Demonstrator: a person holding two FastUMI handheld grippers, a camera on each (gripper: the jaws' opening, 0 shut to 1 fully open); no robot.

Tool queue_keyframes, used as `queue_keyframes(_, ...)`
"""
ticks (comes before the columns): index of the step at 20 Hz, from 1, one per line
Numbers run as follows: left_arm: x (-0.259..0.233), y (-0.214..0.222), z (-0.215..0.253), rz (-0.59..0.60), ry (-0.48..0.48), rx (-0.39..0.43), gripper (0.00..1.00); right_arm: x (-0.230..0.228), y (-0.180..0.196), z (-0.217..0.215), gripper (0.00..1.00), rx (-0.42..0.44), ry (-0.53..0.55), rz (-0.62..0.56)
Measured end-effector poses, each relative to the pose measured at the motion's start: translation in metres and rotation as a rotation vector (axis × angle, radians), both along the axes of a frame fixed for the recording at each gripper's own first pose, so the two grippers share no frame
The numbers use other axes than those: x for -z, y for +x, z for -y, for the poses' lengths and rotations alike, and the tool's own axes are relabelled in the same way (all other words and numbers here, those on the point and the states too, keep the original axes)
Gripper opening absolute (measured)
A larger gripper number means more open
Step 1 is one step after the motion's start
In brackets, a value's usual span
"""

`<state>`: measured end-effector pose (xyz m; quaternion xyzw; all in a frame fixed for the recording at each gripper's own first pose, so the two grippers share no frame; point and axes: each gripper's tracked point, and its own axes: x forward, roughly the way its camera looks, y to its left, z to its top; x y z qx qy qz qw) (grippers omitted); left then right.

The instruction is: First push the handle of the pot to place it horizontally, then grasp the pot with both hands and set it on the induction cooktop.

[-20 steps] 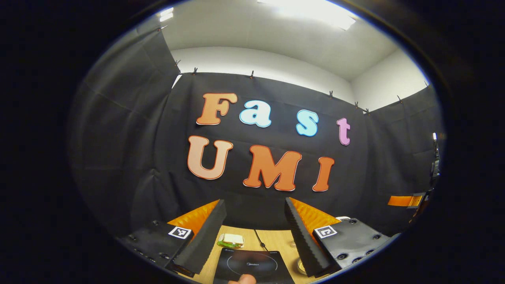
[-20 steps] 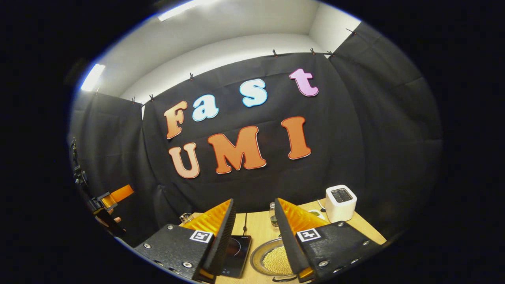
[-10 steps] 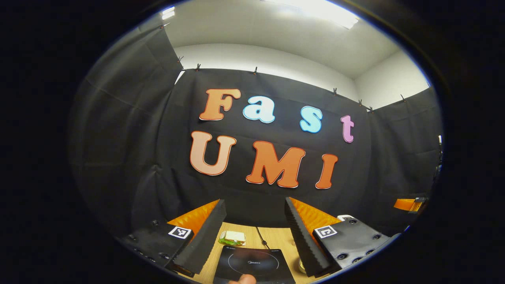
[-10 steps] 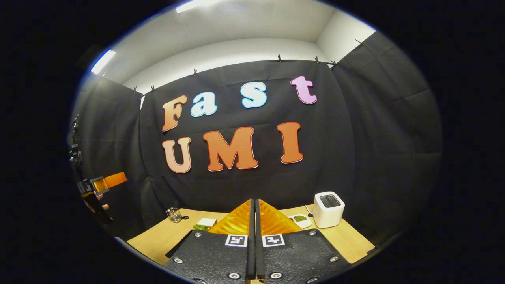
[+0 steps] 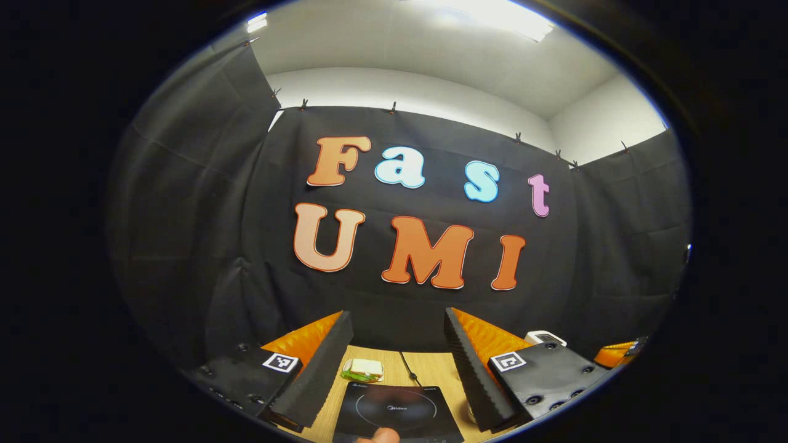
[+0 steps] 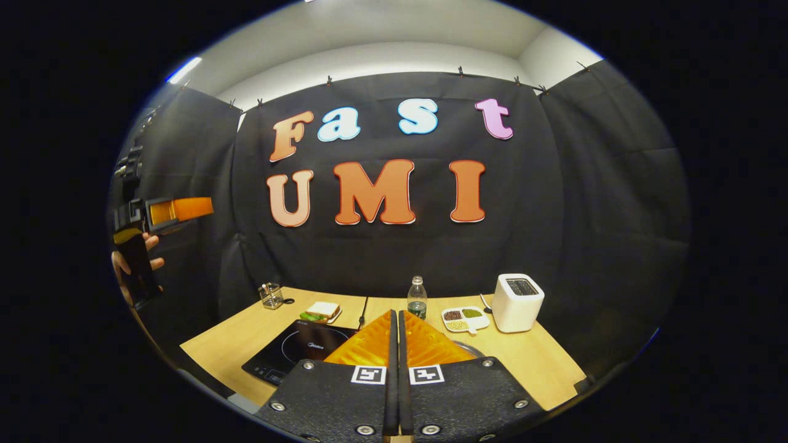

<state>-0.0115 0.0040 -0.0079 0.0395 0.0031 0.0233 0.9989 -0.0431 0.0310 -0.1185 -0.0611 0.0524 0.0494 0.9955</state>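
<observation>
Left gripper view: your left gripper (image 5: 399, 344) was held above the near edge of the wooden table (image 5: 431, 372) with its fingers spread wide and nothing between them. Through the gap lay the black induction cooktop (image 5: 397, 412) and, beyond it, a sandwich (image 5: 363, 369); a black cable (image 5: 407, 368) ran back from the cooktop toward the wall, and the top of a white toaster (image 5: 545, 337) showed past the right finger. Right gripper view: your right gripper (image 6: 394, 344) had its two fingers pressed flat together, empty. The cooktop (image 6: 295, 354) sat on the left half of the table (image 6: 542, 363), with the sandwich (image 6: 320, 311) and a small glass jar (image 6: 269, 295) behind it. A water bottle (image 6: 417, 297), a divided white dish (image 6: 465, 318) and the toaster (image 6: 517, 301) stood along the far side. The pot (image 6: 471, 349) showed merely as a sliver of metal rim just right of the closed fingers, well apart from the cooktop; its handle was hidden. At the far left your other gripper (image 6: 178, 209) was held high, its opening not discernible from there.
</observation>
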Motion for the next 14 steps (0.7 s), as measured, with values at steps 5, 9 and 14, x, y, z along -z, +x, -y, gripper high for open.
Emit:
queue_keyframes(5, 0.0, -0.002, 0.0, 0.002, -0.009, 0.002, 0.98, 0.064, -0.005, -0.001, 0.0, 0.016, -0.053, -0.091)
queue_keyframes(9, 0.003, -0.003, -0.003, 0.0, 0.002, -0.007, 0.98, 0.118, -0.007, 0.002, 0.0, 0.035, -0.014, -0.182)
queue_keyframes(14, 0.005, -0.002, -0.003, -0.006, 0.0, -0.009, 0.98, 0.185, -0.014, 0.005, 0.0, 0.055, 0.031, -0.32)
